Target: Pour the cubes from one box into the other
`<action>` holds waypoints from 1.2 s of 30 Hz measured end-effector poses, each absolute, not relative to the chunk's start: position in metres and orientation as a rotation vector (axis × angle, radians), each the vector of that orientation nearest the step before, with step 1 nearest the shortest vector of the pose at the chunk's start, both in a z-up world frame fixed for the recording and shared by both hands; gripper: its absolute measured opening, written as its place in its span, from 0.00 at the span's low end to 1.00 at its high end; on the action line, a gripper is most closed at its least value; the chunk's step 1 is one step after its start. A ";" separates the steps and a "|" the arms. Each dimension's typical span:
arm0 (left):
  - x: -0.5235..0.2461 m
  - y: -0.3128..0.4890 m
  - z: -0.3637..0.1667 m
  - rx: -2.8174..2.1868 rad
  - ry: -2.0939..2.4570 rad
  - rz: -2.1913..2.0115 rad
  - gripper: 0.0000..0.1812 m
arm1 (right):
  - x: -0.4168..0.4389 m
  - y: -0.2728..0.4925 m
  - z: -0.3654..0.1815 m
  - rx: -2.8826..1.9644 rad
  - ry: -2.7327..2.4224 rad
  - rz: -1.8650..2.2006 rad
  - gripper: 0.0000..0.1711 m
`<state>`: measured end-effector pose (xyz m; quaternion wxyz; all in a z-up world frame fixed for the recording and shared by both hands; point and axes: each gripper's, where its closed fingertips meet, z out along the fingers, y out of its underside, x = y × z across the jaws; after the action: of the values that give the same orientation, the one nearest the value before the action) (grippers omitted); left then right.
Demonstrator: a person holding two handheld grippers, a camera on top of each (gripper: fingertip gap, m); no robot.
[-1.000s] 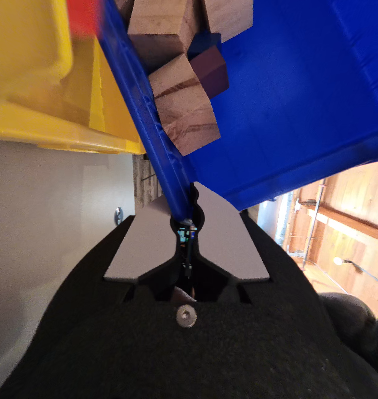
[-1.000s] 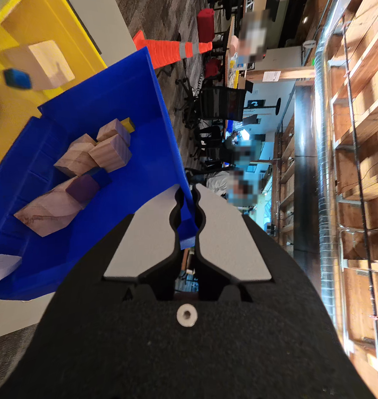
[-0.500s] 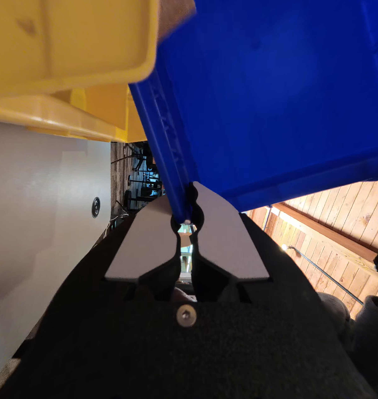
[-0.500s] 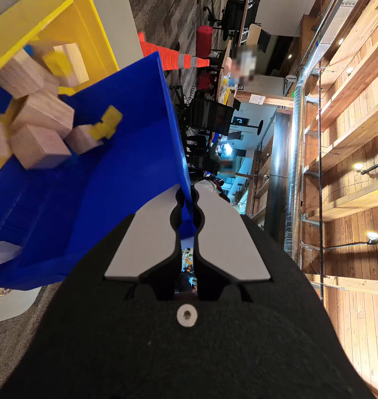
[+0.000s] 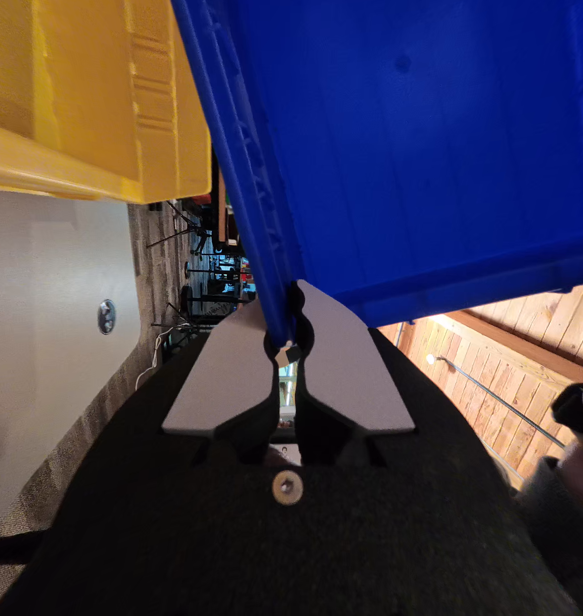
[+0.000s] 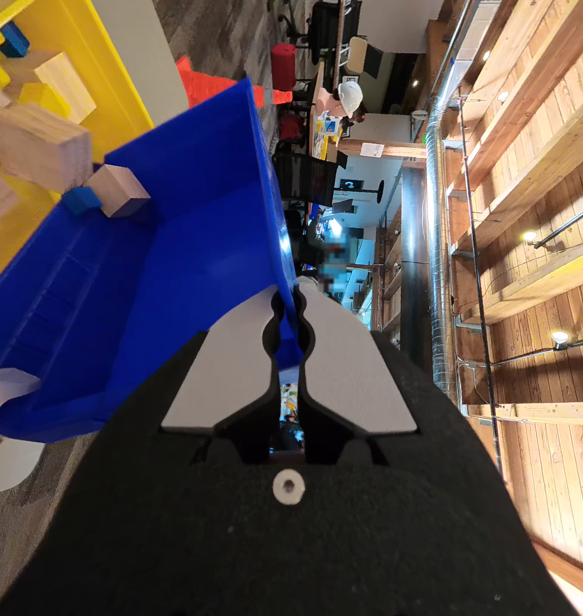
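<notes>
Left gripper (image 5: 288, 320) clenched on blue bin (image 5: 416, 150) rim; right gripper (image 6: 289, 305) likewise grips the opposite wall. Smooth plastic bin tipped steeply. Past the right tongs, a wooden cube (image 6: 118, 191) and small blue cube (image 6: 81, 200) sit at its far lip. Beyond, yellow bin (image 6: 93, 76), cut off, holds blurred blocks.

Orange traffic cone (image 6: 196, 83), red stool (image 6: 283, 65), silver duct (image 6: 438, 233) beside wooden shelving (image 6: 523, 186).

Tipped blue box (image 6: 183, 253) spills cubes (image 6: 116, 191) into yellow box (image 6: 93, 66).
</notes>
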<state>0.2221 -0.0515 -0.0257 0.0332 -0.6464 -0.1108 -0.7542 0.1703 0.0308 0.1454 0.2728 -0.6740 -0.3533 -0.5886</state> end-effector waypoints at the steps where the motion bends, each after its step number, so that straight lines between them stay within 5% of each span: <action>1: 0.223 -0.054 -0.021 -1.981 -0.316 -2.333 0.02 | 0.172 0.026 0.152 -1.804 -0.931 -1.582 0.03; 13: 0.239 -0.076 0.005 -1.980 -0.149 -2.366 0.02 | 0.193 -0.003 0.183 -1.774 -0.828 -1.591 0.03; 18: 0.197 -0.052 -0.004 -2.018 0.034 -1.872 0.02 | 0.207 -0.028 0.190 -1.747 -0.605 -1.268 0.02; 25: 0.043 0.016 0.004 -1.857 0.087 -1.049 0.01 | 0.152 -0.035 0.155 -1.382 -0.284 -0.699 0.02; 36: -0.306 0.026 -0.004 -1.755 0.051 -0.185 0.01 | -0.120 0.020 0.043 -1.366 -0.127 -0.024 0.01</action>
<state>-0.3061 0.0264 -0.0041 0.6351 -0.7679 0.0224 -0.0811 -0.1198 0.0204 0.0433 0.7738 -0.6307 -0.0585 -0.0109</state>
